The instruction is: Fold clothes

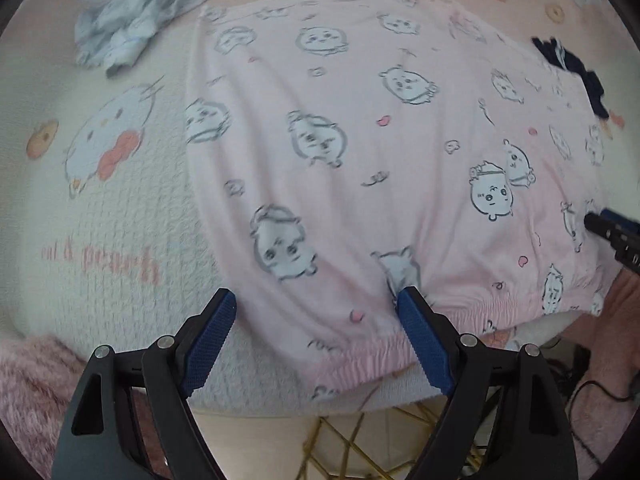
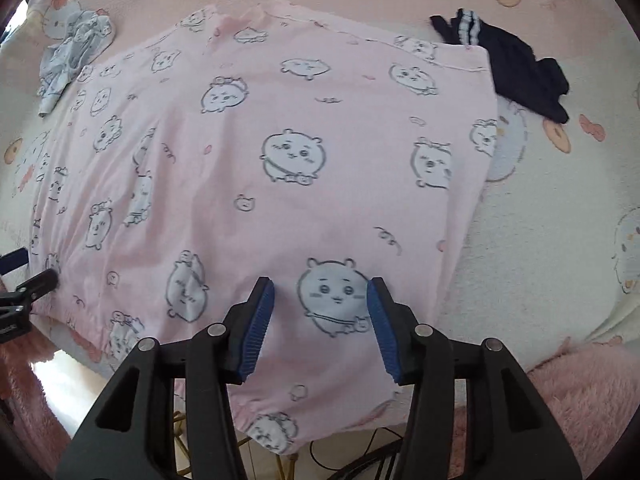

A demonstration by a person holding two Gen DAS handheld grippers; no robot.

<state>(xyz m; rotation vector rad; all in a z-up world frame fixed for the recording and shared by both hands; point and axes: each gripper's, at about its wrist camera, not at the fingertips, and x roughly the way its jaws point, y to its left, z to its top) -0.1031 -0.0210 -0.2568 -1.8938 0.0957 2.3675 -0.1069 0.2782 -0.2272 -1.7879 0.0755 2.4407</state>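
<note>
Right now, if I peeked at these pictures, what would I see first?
First you'd spot the big pink garment with little cartoon animals, spread flat in the middle of the cartoon-cat blanket. The left gripper and right gripper hang open over its near elastic edge. A crumpled pale blue garment lies far left, and a dark navy one far right.

Soft daylight, fisheye warp, slight blur
</note>
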